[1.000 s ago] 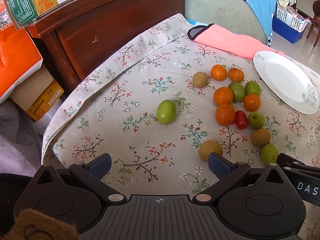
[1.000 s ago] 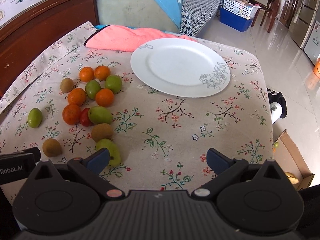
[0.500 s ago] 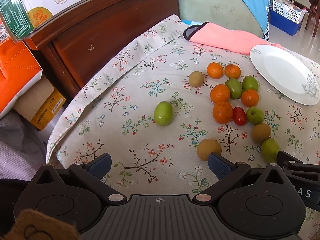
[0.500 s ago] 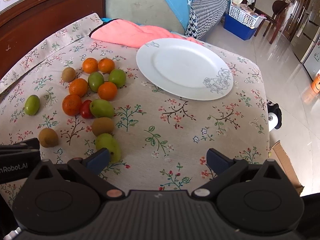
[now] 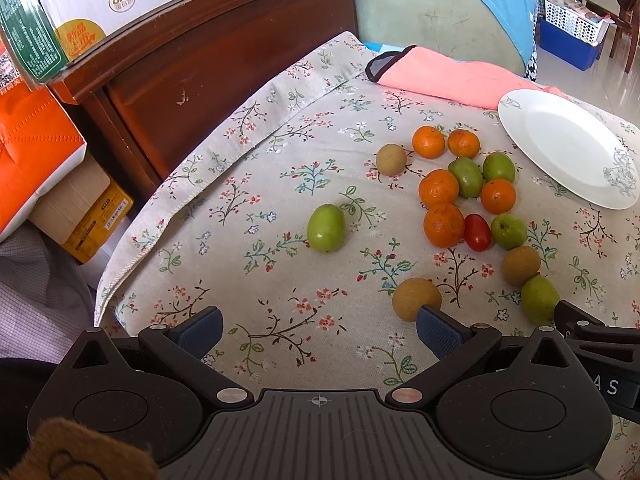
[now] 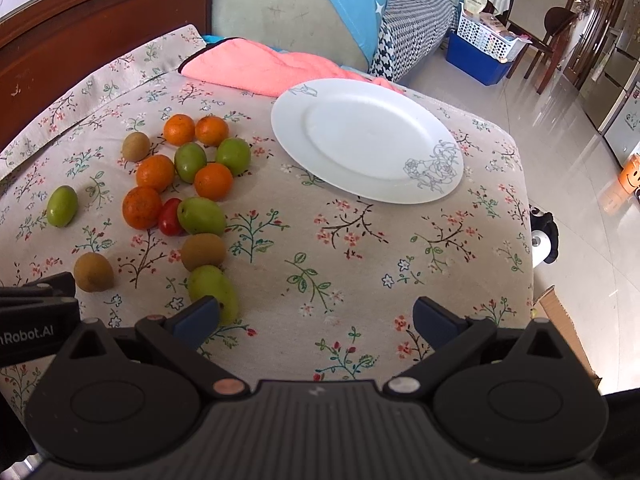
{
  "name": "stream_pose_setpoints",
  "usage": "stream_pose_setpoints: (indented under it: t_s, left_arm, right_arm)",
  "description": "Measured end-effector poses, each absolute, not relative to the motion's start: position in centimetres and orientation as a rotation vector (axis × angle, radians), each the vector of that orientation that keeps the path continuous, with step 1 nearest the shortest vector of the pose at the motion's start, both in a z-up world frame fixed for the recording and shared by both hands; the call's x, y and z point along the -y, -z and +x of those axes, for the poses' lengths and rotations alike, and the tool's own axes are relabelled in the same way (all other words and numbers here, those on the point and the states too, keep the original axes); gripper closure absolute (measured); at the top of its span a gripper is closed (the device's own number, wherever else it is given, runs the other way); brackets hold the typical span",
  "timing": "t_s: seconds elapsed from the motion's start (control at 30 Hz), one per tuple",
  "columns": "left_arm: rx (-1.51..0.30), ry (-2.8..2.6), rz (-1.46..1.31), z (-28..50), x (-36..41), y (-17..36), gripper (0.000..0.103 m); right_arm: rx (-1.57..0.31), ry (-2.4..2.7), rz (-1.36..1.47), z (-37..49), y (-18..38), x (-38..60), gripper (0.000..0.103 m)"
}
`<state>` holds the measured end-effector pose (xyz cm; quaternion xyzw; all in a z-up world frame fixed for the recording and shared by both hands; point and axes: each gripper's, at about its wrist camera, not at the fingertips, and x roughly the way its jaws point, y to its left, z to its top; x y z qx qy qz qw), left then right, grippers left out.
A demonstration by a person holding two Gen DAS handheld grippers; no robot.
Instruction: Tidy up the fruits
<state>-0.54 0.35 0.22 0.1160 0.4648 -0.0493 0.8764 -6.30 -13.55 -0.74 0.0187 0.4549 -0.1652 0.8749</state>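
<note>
The fruits (image 6: 188,184) lie clustered on the flowered tablecloth (image 6: 360,264) toward its left edge, with the white plate (image 6: 366,140) bare near the far edge. The right gripper (image 6: 316,316), spread wide and holding nothing, part-hides one green fruit (image 6: 212,288). The left gripper (image 5: 318,326), likewise released, covers a brown fruit's (image 5: 414,298) edge. Only its view shows the cardboard boxes (image 5: 72,208) beside the wooden headboard (image 5: 224,52).
</note>
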Motion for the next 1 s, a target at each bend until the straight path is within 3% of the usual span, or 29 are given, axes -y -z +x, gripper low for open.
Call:
stream_pose_setpoints:
  t_s: [1.0]
  left_arm:
    - [-0.962,0.129,0.230,-0.93,-0.21,0.08,0.000]
  right_arm:
    - [-0.949,0.354,0.030,-6.46,0.85,13.88,0.001]
